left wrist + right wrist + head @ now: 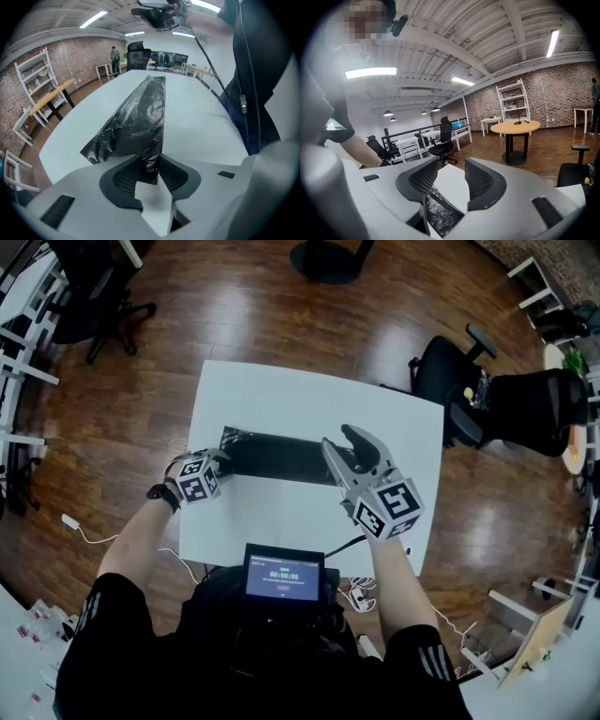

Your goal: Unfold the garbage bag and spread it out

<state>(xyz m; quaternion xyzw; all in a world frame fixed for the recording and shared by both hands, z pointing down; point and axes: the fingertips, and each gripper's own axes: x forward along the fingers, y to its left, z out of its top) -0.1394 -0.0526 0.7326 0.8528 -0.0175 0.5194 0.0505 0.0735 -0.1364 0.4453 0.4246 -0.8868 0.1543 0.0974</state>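
Note:
A black garbage bag [277,456], folded into a long narrow strip, lies flat across the white table [309,395]. My left gripper [220,460] is low at the strip's left end. In the left gripper view the bag [140,117] runs away from the jaws, and its near corner stands in the narrow gap of the left gripper [150,161]. The pads do not clearly press on it. My right gripper [345,442] hovers over the strip's right end, tilted upward and open. In the right gripper view the right gripper [450,171] holds nothing, and the bag [440,213] shows below it.
A small screen [284,573] sits at the table's near edge, with cables beside it. A black office chair [506,399] stands to the table's right and another [94,287] at the far left. Wooden floor surrounds the table. A round wooden table [515,126] is farther off.

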